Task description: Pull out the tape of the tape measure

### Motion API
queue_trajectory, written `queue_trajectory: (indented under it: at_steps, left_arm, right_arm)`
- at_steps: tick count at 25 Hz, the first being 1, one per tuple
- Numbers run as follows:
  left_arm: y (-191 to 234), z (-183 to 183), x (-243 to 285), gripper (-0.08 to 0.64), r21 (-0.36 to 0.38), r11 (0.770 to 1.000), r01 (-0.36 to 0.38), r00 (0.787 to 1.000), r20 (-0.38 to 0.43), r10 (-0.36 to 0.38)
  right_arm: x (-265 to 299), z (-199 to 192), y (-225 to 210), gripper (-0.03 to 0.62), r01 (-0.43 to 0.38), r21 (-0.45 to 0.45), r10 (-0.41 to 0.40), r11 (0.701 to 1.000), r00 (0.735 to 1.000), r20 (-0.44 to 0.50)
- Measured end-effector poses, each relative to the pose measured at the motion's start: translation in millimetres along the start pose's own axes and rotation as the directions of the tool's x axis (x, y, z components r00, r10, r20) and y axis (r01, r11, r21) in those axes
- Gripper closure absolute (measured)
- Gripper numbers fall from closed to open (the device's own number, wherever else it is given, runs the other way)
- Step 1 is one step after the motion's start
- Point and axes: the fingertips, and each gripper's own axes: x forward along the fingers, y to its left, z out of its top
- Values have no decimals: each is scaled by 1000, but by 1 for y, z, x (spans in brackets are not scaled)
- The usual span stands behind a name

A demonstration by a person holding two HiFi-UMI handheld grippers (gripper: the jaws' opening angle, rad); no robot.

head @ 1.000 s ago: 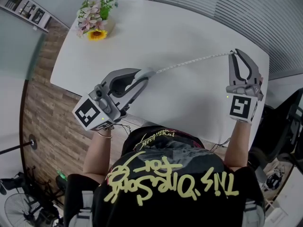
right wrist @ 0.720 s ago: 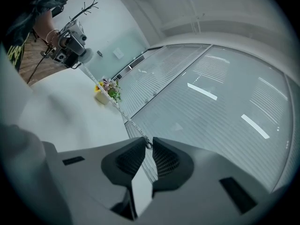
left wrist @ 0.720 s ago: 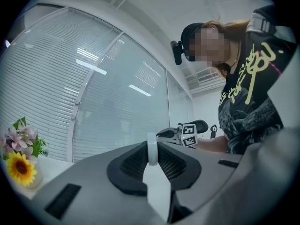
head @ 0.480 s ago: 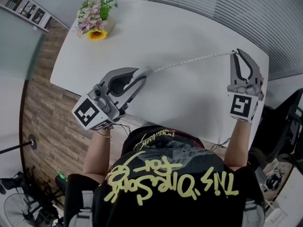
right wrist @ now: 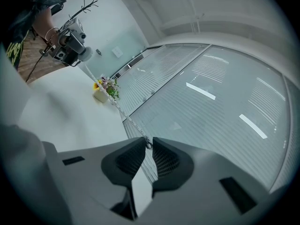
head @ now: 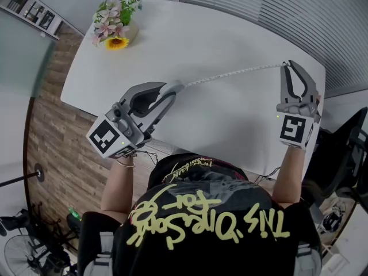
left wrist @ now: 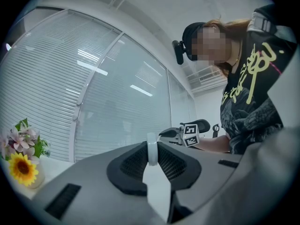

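The step in hand is the pull itself, and it looks well along. The thin white soft tape (head: 233,73) hangs in one nearly straight line clear of the white oval tabletop (head: 190,33), on the person's side of the bunch of pink flowers with a sunflower (head: 115,23).

The left gripper (head: 174,88) has its black ribbed fingers (left wrist: 132,165) clamped on the small white round case of the tape measure (left wrist: 151,149). This is the end of the line nearer the flowers. The right gripper (head: 286,66) is at the end well away from the flowers. Its fingers (right wrist: 132,159) are pinched almost together on the small ring at the tape's tip (right wrist: 147,144).

To finish well, I would hold the case hand quiet and draw only the ring hand, straight away from the flowers along the tape's own line. That way the tape leaves the case mouth without twisting the thin disc between the pads. The pull should be even. The ring is a very small purchase, and a jerk could slip it free and let the tape run back. The arms already look widely spread, so little reach probably remains.
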Motion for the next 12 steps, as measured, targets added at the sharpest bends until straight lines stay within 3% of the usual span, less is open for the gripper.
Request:
queue_trajectory:
  at_steps: [12]
  left_arm:
    - [-12, 4, 18, 506, 8, 999, 31, 999, 6, -31]
  right_arm:
    - [-5, 0, -7, 541, -2, 14, 2, 1000, 1000, 24]
